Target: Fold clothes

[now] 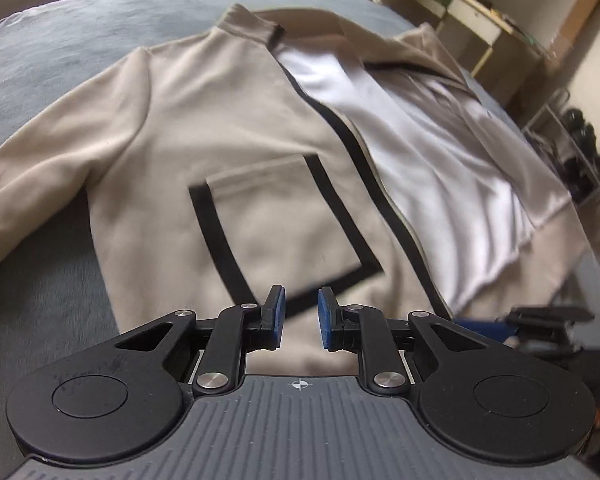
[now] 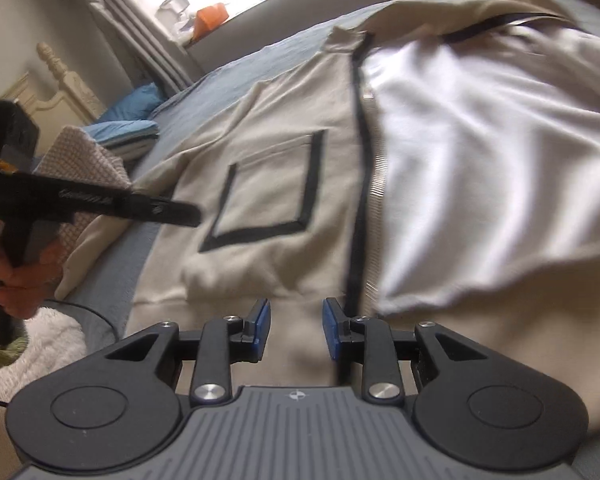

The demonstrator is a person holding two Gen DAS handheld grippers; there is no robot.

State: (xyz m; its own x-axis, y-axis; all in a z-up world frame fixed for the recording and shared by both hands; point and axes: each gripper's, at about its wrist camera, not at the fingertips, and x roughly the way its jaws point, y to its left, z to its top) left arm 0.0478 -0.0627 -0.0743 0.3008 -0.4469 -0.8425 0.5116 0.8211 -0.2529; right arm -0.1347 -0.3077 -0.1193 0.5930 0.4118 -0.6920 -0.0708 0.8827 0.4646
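On bed (image 1: 60,40): jacket (image 1: 204,128) unzipped, pocket (image 1: 276,220) flat.

One beige jacket (image 1: 204,128) with one black-trimmed pocket (image 1: 276,216), two grippers, two blue pillows (image 2: 134,114).

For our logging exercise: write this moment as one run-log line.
stage: before first fold | beige zip jacket with black trim: spread open on grey-blue bed cover | left gripper: open, empty | right gripper: open, empty

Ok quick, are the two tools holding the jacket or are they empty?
Left tool: open, empty, above the jacket hem.
Right tool: open, empty, over the hem by the zipper.
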